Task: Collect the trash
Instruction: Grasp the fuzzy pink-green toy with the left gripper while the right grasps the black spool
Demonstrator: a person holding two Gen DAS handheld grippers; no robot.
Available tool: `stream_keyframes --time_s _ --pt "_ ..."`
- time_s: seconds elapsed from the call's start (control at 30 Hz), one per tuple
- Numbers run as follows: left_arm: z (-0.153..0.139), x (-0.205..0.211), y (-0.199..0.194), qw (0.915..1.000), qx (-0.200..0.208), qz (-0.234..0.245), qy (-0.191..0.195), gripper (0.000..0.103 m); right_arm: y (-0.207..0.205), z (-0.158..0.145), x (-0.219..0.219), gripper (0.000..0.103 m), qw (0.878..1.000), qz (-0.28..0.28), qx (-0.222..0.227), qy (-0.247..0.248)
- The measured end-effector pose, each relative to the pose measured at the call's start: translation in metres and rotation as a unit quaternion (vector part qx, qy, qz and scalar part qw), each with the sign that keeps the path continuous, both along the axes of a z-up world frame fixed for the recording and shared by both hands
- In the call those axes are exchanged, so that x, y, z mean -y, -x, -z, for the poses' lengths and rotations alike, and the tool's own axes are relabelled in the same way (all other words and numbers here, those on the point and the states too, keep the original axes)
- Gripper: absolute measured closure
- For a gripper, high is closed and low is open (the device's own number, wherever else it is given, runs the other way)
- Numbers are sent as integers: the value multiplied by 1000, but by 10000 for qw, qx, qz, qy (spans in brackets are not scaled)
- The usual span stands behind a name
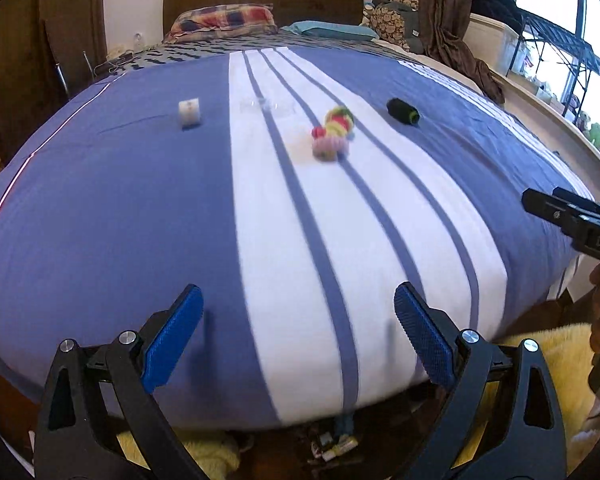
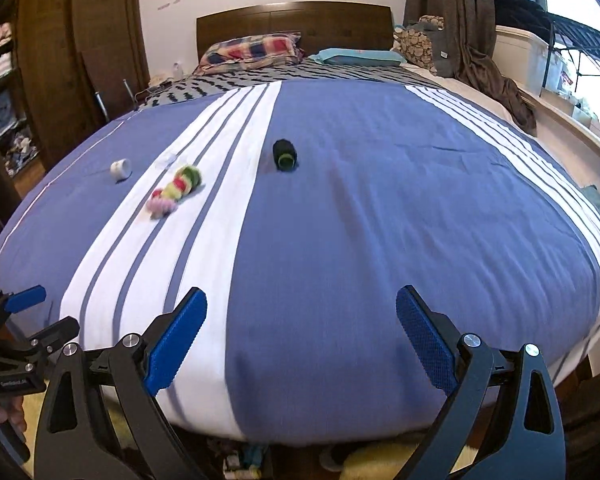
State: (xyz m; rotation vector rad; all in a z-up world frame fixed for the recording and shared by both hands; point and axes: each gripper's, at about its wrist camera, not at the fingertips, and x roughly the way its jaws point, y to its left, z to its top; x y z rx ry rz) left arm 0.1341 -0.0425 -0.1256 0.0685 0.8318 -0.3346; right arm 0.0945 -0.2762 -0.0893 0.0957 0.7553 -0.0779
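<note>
- Four small things lie on the bed (image 1: 139,200), spread across its far half, all well apart from both grippers.
- Farthest left, at about 10 o'clock in the left wrist view, a small white cup-like container (image 1: 189,112) sits on the blue part of the cover; the right wrist view shows it (image 2: 121,169) at about 10 o'clock too.
- Just right of it, a clear plastic piece (image 1: 265,106) lies on the white band, hard to make out against the fabric.
- Next, near 12 o'clock in the left wrist view, a crocheted toy (image 1: 334,132) in pink, red, yellow and green lies lengthwise on the white stripes; it is blurred.
- Farther right, at about 1 o'clock, a black roll with a green end (image 1: 403,111) lies on its side on the blue cloth; in the right wrist view it (image 2: 284,155) sits near 12 o'clock, just right of the white band.
- The left gripper (image 1: 298,334) hangs over the foot of the bed, jaws spread wide with nothing between them.
- The right gripper (image 2: 302,338) hangs beside it over the same edge, jaws likewise wide apart and empty; its body shows at 3 o'clock in the left wrist view.
- Plaid and teal pillows lie by the wooden headboard at 12 o'clock.
</note>
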Motion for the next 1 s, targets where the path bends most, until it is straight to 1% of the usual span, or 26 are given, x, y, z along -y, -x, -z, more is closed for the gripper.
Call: stream_keyframes --time_s 0.1,0.3,0.47,0.57,0.7,0.77,0.8,0.87,0.9,0.93,0.97,1.0 --pt "-3 8 -26 10000 2 3 28 12 -21 3 1 7 10000 31 -23 -7" --pt "-8 32 -74 10000 21 72 -8 12 -78 9 2 7 10000 18 -88 16" --pt "-5 46 -105 9999 -35 109 2 13 -125 17 7 8 9997 55 -227 -16" --pt "-3 53 -122 9999 -78 127 58 17 -148 20 7 9 9995 -2 -323 5" --pt "3 62 -143 9997 -182 143 79 31 -173 20 6 11 9993 -30 -381 -62" --pt "7 66 -150 9995 -242 174 76 37 -184 20 3 14 9992 -43 -398 -54" --pt "9 68 -154 9995 -258 183 57 41 -188 21 1 16 9991 -52 -415 -43" --pt "11 72 -160 9995 -248 192 15 48 -198 26 -1 25 9985 -96 -536 -35" --pt "10 72 -161 9995 -243 204 20 54 -202 29 -2 28 9980 -119 -615 -50" --pt "10 73 -161 9995 -240 223 27 63 -205 33 -3 37 9974 -145 -708 -56" --pt "11 74 -161 9994 -239 254 17 68 -207 36 -4 44 9970 -132 -765 -17" --pt "11 74 -160 9994 -230 262 -10 71 -207 36 -4 46 9971 -133 -749 -11"
